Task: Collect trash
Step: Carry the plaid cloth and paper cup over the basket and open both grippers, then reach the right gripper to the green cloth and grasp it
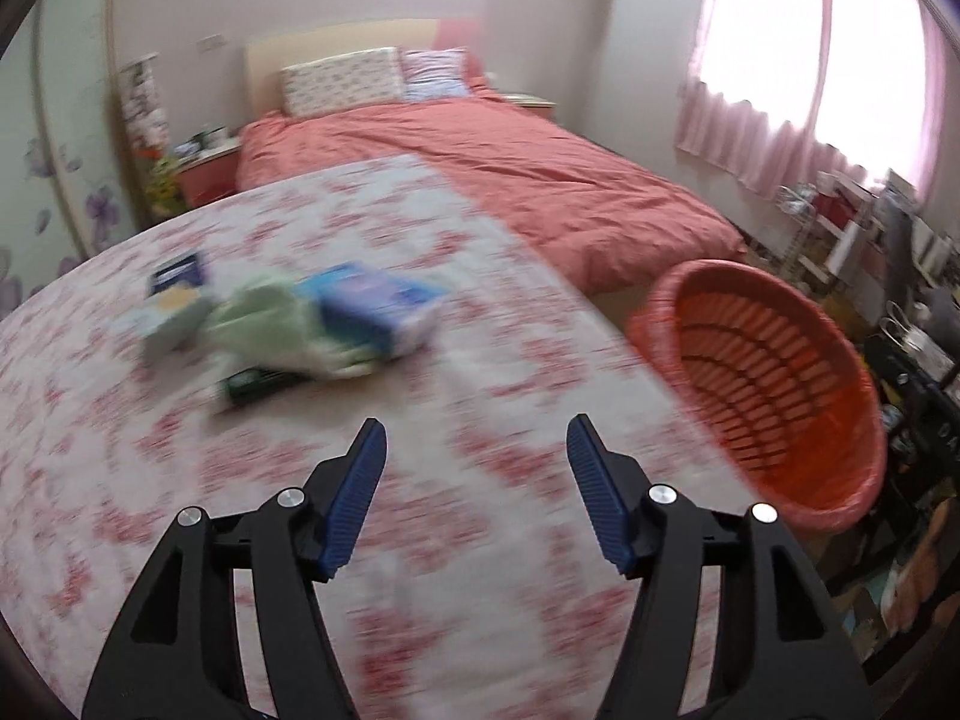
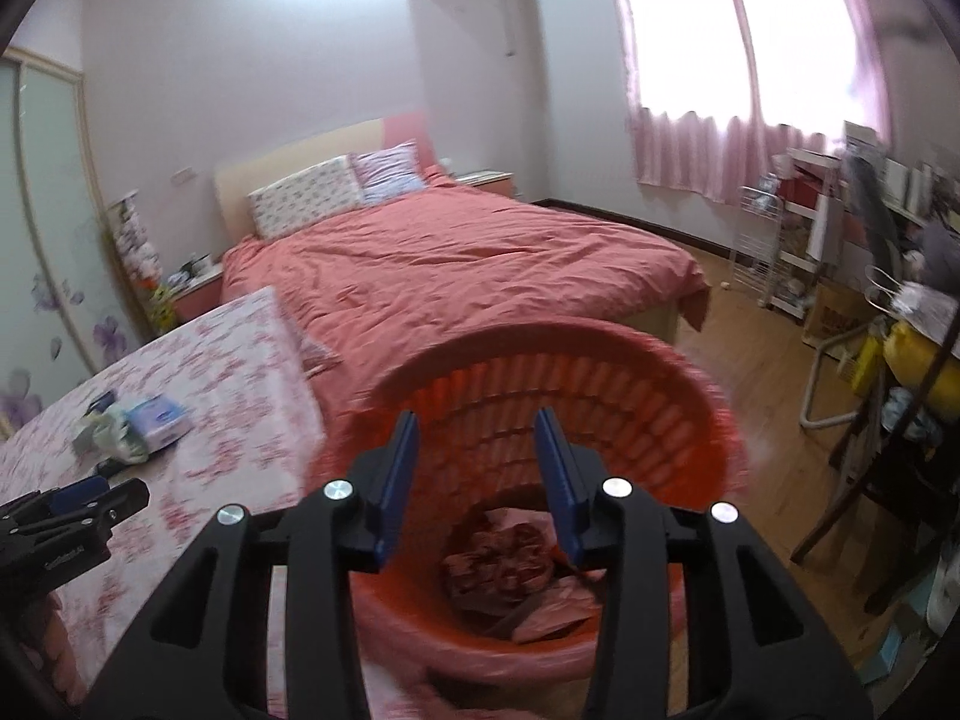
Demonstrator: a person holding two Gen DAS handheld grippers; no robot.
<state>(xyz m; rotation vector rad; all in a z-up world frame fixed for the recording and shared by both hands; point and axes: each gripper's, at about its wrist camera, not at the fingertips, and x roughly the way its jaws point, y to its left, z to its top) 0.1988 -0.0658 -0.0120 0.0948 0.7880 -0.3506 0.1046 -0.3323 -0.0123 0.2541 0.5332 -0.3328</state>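
A pile of trash lies on the floral-cloth table [image 1: 420, 480]: a blue-white packet [image 1: 375, 306], a pale green crumpled bag [image 1: 264, 324], a dark green item [image 1: 258, 384], a small dark blue box [image 1: 177, 273]. My left gripper [image 1: 474, 450] is open and empty, above the table, short of the pile. The red trash basket [image 1: 768, 384] stands at the table's right edge. My right gripper [image 2: 477, 444] is open and empty over the basket [image 2: 690, 396], which holds pinkish wrappers [image 2: 510, 564]. The pile [image 2: 132, 420] and left gripper [image 2: 72, 498] show in the right wrist view.
A bed with a red cover [image 2: 456, 264] lies beyond the table. A cluttered desk and chair [image 2: 900, 324] stand at the right, a white rack [image 2: 774, 252] under the pink-curtained window. A nightstand [image 1: 204, 162] sits left of the bed. Wooden floor [image 2: 774, 372] lies right of the basket.
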